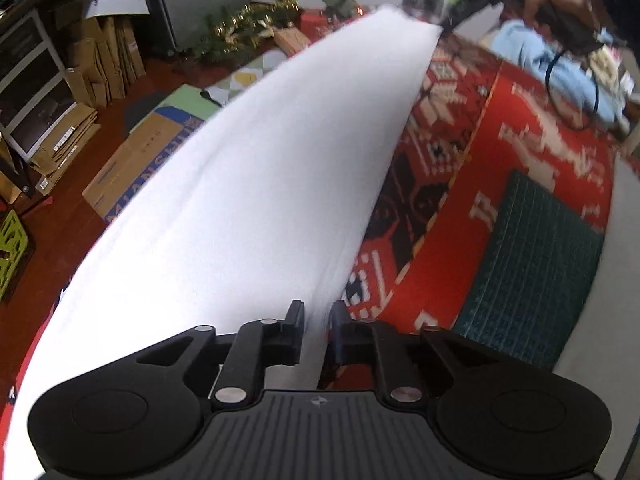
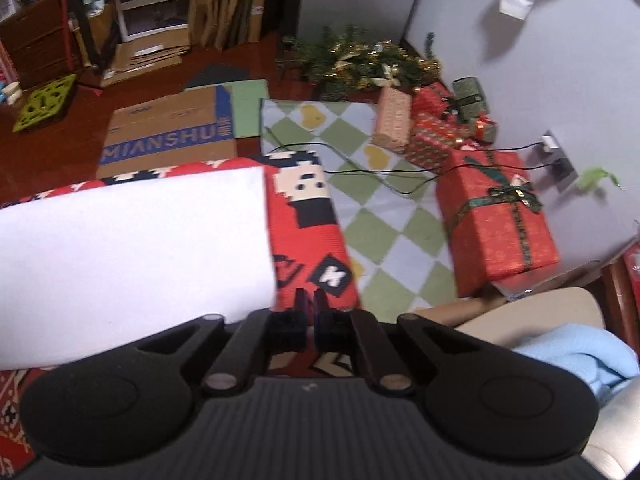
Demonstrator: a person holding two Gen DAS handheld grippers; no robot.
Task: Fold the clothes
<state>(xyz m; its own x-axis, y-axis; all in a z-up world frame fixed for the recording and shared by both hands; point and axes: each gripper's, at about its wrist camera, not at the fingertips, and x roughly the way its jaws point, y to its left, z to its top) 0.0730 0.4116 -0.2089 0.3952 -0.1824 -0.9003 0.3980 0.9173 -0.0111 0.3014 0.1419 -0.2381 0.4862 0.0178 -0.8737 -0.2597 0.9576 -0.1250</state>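
Garment: a white cloth (image 1: pixel 248 184), stretched in a long band between the two tools and lifted above the red patterned surface (image 1: pixel 532 148); what kind of clothing it is cannot be told.
Where it sits: in the left wrist view it runs from the near tool away to the far right; in the right wrist view it fills the left side (image 2: pixel 132 248), its straight edge ending just left of the fingers.
Left tool (image 1: pixel 318 316): jaws narrowed with a small gap, and the cloth's near end runs into that gap, so it appears pinched there.
Right tool (image 2: pixel 310 300): jaws almost together. In its own view no cloth shows between them; in the left wrist view the cloth's far end meets its tip (image 1: pixel 444 26), so it seems to hold a corner, not certainly.
Step in hand: likely the spread or carry-over, with the cloth held taut by two ends before it is laid down.
Next move calls for: lowering both ends evenly so the cloth lands flat on the surface, clear of the dark green mat (image 1: pixel 532 276) and the light blue garment (image 1: pixel 560 68), keeping tension so no crease forms.
Blur: the cloth is overexposed, so seams and folds cannot be read.
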